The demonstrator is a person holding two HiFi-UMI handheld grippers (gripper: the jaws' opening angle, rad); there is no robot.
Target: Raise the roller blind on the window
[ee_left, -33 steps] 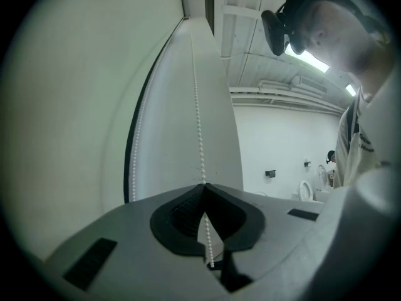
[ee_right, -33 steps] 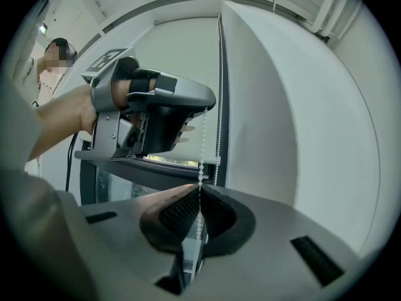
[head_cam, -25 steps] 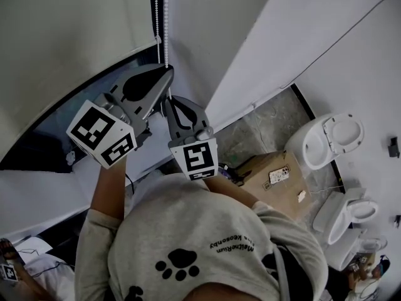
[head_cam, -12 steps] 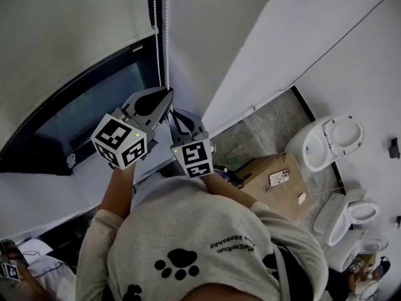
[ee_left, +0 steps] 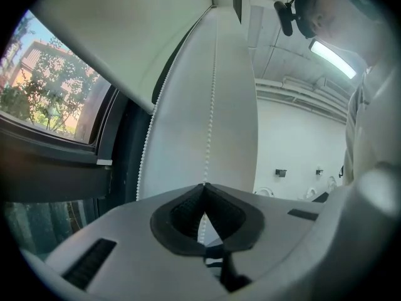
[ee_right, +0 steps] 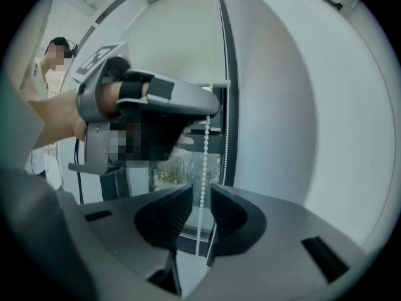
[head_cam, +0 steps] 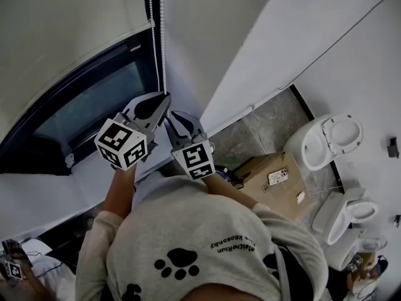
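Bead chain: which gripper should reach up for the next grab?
Right. On the right gripper the jaws have just been opening and stand clear of the bead chain between them; the left gripper is clamped on it.

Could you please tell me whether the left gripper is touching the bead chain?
Touching. In the left gripper view, the left gripper has its jaws shut on the bead chain.

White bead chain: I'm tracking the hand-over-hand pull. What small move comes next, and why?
Probably lift the right tongs up the white bead chain to regrip higher: their jaws have just been opening, the chain loose between them, while the left tongs are shut on it.
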